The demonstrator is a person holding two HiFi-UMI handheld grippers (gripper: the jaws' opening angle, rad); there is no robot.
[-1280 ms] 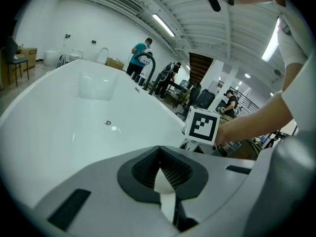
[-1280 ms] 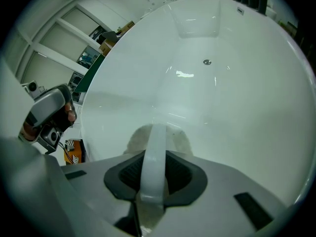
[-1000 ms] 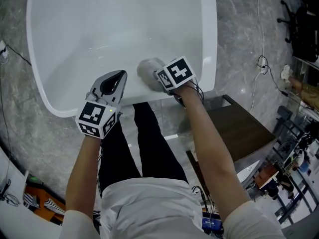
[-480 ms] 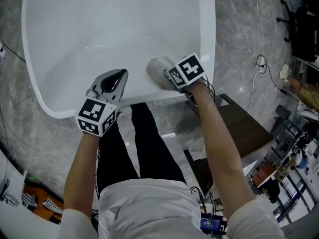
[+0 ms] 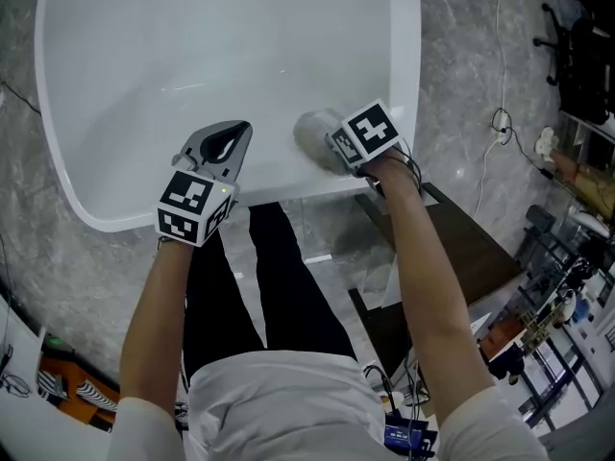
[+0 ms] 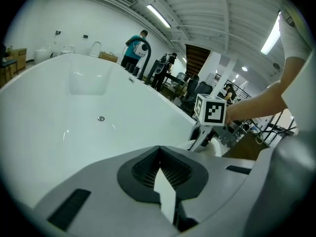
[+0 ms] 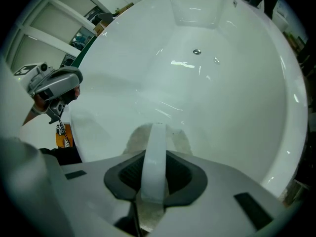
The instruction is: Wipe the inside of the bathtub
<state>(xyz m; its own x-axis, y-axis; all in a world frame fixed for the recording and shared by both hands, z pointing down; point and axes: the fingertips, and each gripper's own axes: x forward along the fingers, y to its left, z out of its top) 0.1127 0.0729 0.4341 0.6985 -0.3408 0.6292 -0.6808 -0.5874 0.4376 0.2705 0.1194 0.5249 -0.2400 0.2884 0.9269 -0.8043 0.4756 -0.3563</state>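
**Checker:** Moved since one second back?

**Clerk:** Item 1, right gripper, with item 2, grey cloth: shifted rightward along the near end wall of the bathtub, toward its right-hand rim. Item 3, left gripper: drifted slightly the same way, otherwise as it was.

**Checker:** Condition of each?

**Clerk:** Right: jaws clamped on the cloth, which bunches out ahead of them and lies against the white wall. Left: jaws pressed together, nothing between them. It hangs over the near rim, beside the cloth but apart from it.

**Checker:** Bearing for the next stroke?

**Clerk:** Tub's long axis runs from the near end wall straight away to the far end. Drain sits on the tub floor, well ahead of the cloth and down the slope. Right rim is close on the cloth's right, and the broad interior lies ahead and to its left. Judgement: little travel remains rightward, so the next pass probably goes left or down toward the floor. The right hand would do it, being the one on the cloth.

**Checker:** Surface and room?

**Clerk:** Glossy white tub, smooth, with light streaks and no dirt visible. Grey marbled floor around it, with a cable lying on it. Dark bench right of the tub's near end. Other people stand beyond, in a workshop-like hall.
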